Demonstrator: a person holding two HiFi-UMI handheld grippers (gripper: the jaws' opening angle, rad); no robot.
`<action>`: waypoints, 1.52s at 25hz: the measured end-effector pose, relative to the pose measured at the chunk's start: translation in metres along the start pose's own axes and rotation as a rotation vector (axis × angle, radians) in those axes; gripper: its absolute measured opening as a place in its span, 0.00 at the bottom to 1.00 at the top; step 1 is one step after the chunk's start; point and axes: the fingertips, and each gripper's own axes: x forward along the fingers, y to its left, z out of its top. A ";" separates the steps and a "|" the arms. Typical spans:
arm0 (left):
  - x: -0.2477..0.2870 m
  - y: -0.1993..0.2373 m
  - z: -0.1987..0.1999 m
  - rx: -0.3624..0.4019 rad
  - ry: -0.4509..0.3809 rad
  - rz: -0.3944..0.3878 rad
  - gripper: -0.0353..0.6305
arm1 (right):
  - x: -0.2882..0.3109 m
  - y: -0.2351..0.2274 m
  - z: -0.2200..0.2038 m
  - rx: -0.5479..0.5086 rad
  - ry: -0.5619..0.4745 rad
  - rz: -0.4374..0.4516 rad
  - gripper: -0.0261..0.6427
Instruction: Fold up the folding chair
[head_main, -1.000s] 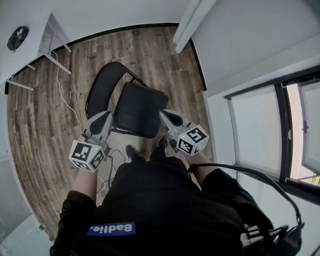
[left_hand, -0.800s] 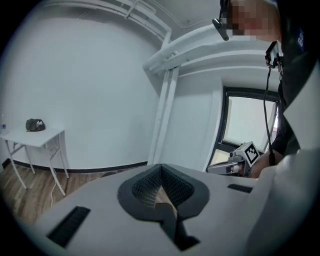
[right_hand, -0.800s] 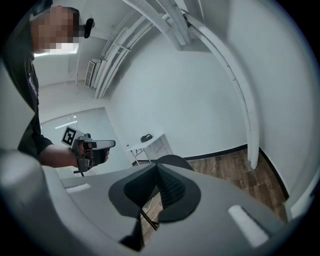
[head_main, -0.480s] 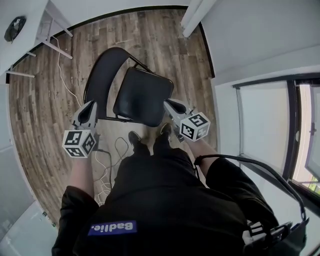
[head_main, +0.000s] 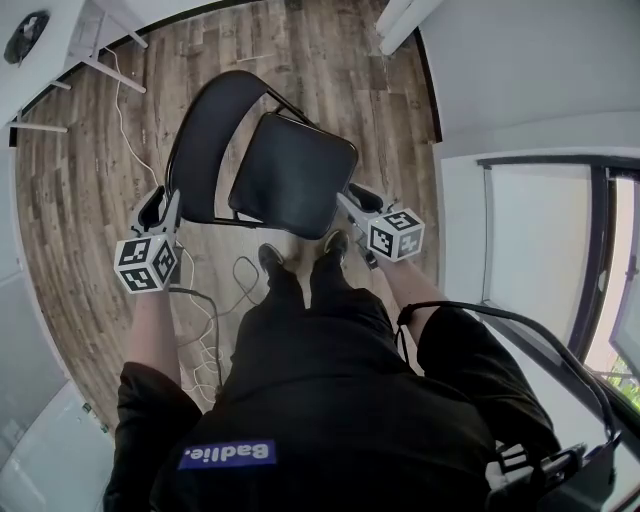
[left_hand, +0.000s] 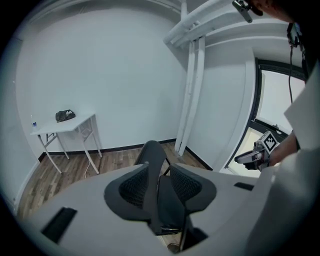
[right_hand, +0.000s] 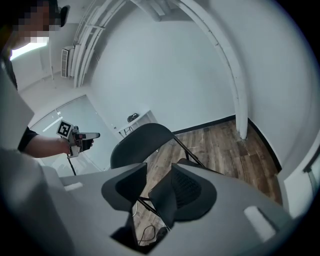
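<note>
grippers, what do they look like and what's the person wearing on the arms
The left gripper and right gripper are light grey with dark, mesh-textured pads, each bearing a white cube with black square markers. A black cable loops by the right arm. Sleeves are black. Both jaws are opening, the chair showing in the gap, ungripped.

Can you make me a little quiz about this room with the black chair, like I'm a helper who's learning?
1. True or false: the chair is already folded flat.
2. What does the floor look like? A carpet, B wooden boards, C tiles.
3. What other furniture stands by the wall, with a dark thing on top?
Key: 1 false, its seat sticks out. 2 B. 3 a white table.
</note>
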 end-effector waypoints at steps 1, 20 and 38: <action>0.004 0.005 -0.004 0.005 0.011 0.005 0.24 | 0.003 -0.006 -0.006 0.009 0.011 -0.008 0.23; 0.099 0.068 -0.088 -0.017 0.167 0.017 0.43 | 0.070 -0.150 -0.135 0.346 0.172 -0.188 0.55; 0.162 0.065 -0.097 -0.026 0.128 -0.012 0.39 | 0.147 -0.230 -0.240 0.541 0.213 -0.158 0.65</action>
